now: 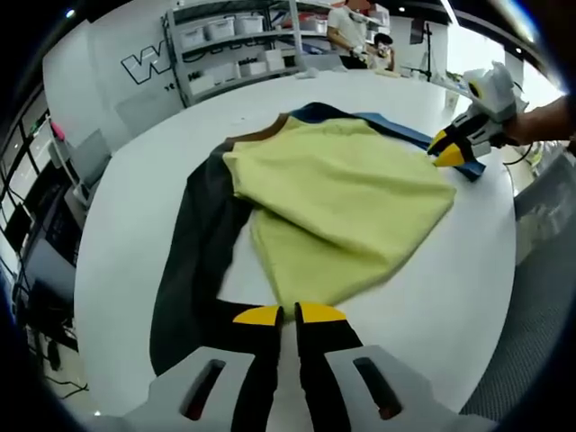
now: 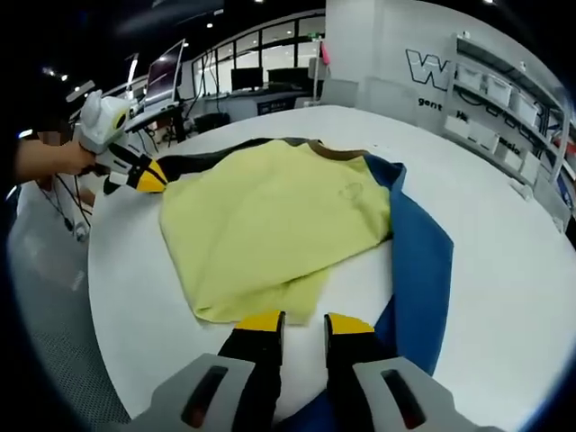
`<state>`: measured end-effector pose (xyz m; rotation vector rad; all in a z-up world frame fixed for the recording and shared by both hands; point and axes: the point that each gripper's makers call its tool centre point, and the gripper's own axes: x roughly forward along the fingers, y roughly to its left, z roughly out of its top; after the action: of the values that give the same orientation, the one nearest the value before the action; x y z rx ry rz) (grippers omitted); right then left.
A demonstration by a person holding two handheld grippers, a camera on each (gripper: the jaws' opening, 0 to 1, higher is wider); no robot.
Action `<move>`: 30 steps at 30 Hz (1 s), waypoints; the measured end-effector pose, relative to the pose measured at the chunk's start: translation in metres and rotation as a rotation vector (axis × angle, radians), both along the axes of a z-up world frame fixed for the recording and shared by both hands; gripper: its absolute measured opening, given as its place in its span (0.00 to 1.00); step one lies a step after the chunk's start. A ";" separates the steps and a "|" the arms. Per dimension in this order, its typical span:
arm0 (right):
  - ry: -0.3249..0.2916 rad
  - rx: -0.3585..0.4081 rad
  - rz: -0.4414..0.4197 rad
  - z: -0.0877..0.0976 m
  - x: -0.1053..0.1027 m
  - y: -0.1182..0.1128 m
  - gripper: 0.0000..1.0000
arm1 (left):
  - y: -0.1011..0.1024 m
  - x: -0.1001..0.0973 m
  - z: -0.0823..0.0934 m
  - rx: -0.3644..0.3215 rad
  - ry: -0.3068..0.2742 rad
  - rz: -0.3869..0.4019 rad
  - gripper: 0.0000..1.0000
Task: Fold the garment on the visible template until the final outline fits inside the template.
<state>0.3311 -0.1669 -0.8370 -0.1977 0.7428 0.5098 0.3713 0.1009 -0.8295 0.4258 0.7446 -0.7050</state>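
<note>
Garment (image 1: 342,193), a soft matte yellow shirt with a brown collar, one black sleeve (image 1: 193,261) and one blue sleeve (image 2: 423,261), lies partly folded in loose layers near the middle of the round white surface (image 1: 126,234). No template outline can be made out.

Left gripper (image 1: 288,314), black with yellow tips, sits at the garment's lower hem, jaws nearly pressed together; whether they pinch cloth cannot be told. Right gripper (image 2: 303,321) stands at the opposite hem beside the blue sleeve, jaws slightly spread.

The left gripper view shows shelving (image 1: 234,40) with bins and people beyond the far edge; the right gripper view shows a hand (image 2: 45,160) holding the left gripper.
</note>
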 end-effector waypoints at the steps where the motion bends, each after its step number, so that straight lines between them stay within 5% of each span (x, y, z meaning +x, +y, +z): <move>1: 0.003 0.003 0.000 0.000 0.000 0.001 0.10 | 0.000 0.000 -0.001 0.001 0.000 0.001 0.04; 6: 0.015 0.016 0.010 -0.001 -0.002 0.006 0.00 | 0.000 -0.001 -0.003 0.003 0.006 0.000 0.01; 30: -0.064 0.061 0.050 0.048 -0.032 0.007 0.00 | -0.005 0.000 0.023 -0.045 -0.058 0.021 0.01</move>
<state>0.2991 -0.1594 -0.7889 -0.1757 0.6605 0.5703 0.3709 0.0959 -0.8070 0.3955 0.6764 -0.6861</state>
